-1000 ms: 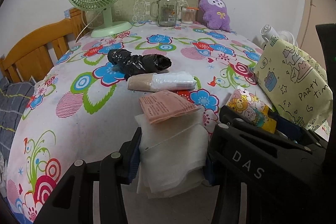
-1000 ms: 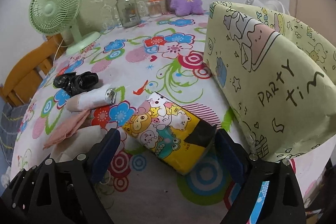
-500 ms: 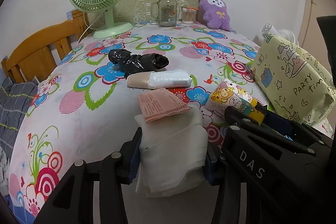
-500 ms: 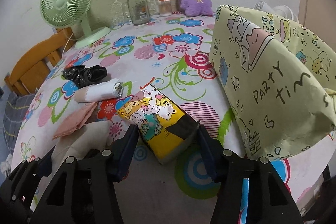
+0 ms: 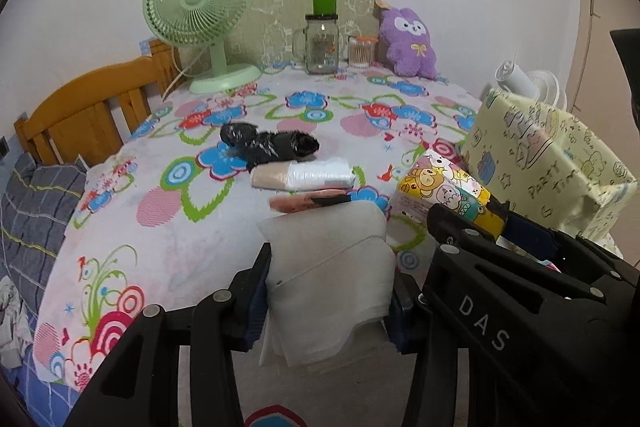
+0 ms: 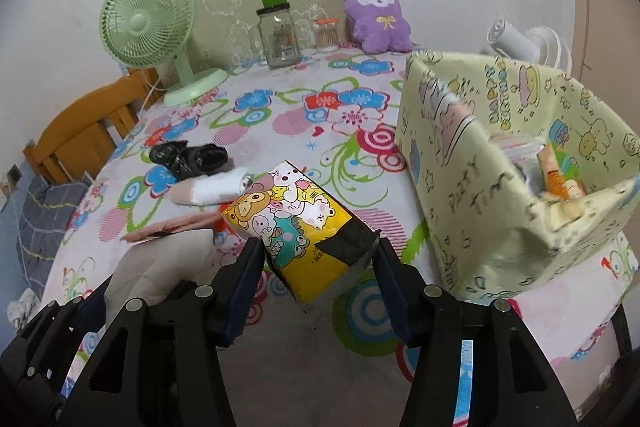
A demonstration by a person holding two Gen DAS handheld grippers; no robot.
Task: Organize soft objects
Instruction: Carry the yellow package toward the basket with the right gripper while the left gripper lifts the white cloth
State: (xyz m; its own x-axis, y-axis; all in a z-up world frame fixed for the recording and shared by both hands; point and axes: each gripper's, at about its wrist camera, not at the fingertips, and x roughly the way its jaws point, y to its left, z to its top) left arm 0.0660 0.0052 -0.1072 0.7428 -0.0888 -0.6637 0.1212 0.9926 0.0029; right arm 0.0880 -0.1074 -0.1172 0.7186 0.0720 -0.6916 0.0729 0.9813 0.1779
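Observation:
My left gripper point(image 5: 328, 291) is shut on a folded white cloth point(image 5: 332, 267), held above the table's near edge. My right gripper point(image 6: 318, 259) is shut on a yellow cartoon tissue pack point(image 6: 296, 223), lifted off the flowered tablecloth point(image 6: 280, 107); the pack also shows in the left wrist view point(image 5: 444, 195). A pink pack point(image 5: 304, 201), a white-and-beige roll point(image 5: 304, 177) and a black bundle point(image 5: 268, 145) lie mid-table. The pale yellow "party time" box point(image 6: 500, 187) stands at right, open-topped, with several items inside.
A green fan point(image 5: 200, 15), a glass jar point(image 5: 322, 43), a small cotton swab jar point(image 5: 362, 53) and a purple plush point(image 5: 408, 43) stand at the back. A wooden chair point(image 5: 80, 111) is at left. A white fan point(image 6: 524, 41) sits behind the box.
My right gripper closed on the tissue pack and lifted it off the table. The left gripper, still holding the white cloth, rose and drew back a little.

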